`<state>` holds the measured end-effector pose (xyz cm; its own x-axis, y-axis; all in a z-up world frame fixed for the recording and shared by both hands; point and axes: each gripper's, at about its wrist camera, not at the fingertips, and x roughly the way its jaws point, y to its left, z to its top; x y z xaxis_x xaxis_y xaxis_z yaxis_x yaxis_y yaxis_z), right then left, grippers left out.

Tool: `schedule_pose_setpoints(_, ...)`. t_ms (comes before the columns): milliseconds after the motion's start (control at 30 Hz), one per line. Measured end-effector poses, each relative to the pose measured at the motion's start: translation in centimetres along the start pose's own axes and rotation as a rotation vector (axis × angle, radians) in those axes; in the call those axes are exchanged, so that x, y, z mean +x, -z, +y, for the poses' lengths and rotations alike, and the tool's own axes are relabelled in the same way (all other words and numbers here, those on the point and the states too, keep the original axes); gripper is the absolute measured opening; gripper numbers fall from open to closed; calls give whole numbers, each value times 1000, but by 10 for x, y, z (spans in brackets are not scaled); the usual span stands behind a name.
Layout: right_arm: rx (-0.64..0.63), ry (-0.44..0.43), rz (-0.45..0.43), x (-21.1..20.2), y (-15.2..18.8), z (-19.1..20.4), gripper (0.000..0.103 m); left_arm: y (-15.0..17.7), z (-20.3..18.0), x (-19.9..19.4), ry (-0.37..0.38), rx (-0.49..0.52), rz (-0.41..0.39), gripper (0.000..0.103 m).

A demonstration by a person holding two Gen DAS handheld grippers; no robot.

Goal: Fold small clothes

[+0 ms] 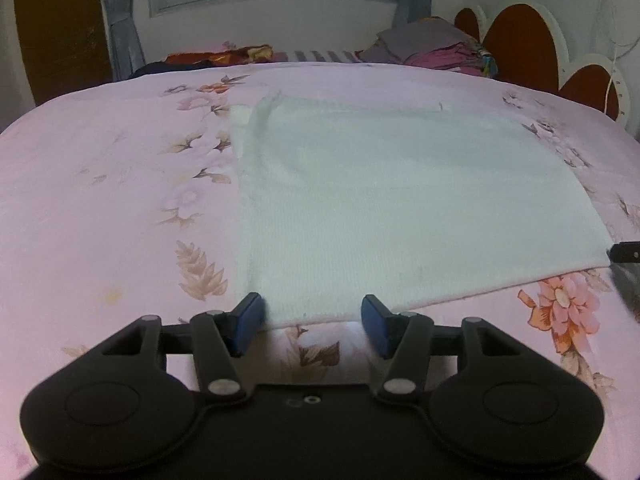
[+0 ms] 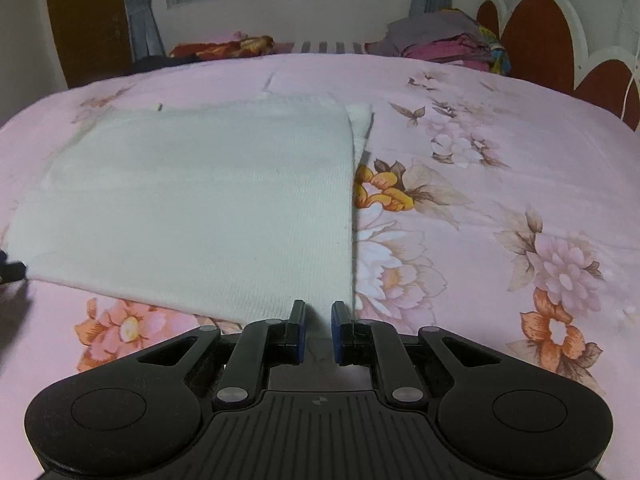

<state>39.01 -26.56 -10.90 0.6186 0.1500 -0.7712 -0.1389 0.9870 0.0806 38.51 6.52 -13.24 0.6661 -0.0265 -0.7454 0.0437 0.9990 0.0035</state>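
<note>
A white knit garment (image 1: 400,200) lies flat mid-bed on the pink floral sheet (image 1: 100,200), near the bed's front edge. The left gripper (image 1: 312,320) has its fingers apart around the garment's near-left corner; the right gripper (image 2: 319,330) is clamped on the near-right corner. Piled clothes (image 2: 448,40) sit along the far edge by the headboard (image 2: 552,40).

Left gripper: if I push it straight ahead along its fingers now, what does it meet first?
The near hem of the white garment, whose corner already lies between the open left gripper fingers; under it the floral bedsheet. Depth is unclear.
</note>
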Motion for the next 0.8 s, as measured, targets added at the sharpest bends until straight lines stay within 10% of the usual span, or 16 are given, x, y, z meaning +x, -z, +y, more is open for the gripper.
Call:
schedule_pose_setpoints(167,32,-20,-53,-31,11,-9,11,18,3,-34,6,-85,-51,80)
schedule_pose_setpoints(333,62,-80,-113,-60,22,-10,11,47,27,-35,221,-414,-3,50)
schedule_pose_setpoints(800,67,-209,-128,-33,-27,30,11,36,55,25,303,-902,-184,59)
